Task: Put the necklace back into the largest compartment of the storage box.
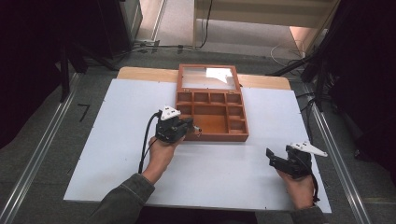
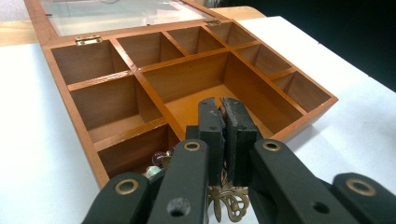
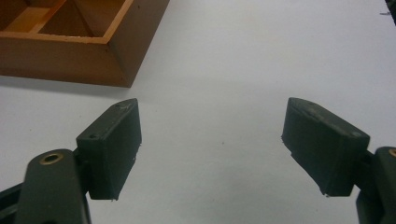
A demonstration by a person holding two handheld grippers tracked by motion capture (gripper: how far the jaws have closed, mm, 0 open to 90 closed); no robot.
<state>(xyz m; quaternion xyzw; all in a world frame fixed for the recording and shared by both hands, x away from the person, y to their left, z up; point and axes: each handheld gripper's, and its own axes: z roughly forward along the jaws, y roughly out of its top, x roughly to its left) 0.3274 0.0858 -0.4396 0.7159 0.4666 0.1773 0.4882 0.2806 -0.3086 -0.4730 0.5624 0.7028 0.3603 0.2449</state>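
One wooden box (image 1: 212, 116), nine compartments, left gripper (image 2: 223, 112) clamping beaded jewellery (image 2: 156, 164).

A white worktop (image 1: 116, 154) lies on a wooden table whose far edge (image 1: 144, 73) shows. Grey carpet floor (image 1: 42, 140) surrounds it, with metal rails (image 1: 39, 149) on both sides. Dark curtains (image 1: 32, 56) hang left and right, and cables (image 1: 285, 53) lie behind.

Two black hand-held grippers, each topped by a grey three-cornered plate: the left gripper (image 1: 190, 127) trails a black cable looping back past the hand, the right gripper (image 1: 273, 157) shows blocky matte jaws. Brass-ringed rivets mark the jaw arms, and the pads' edges look worn. A grey-green sleeve (image 1: 125, 201) covers the person's left forearm.
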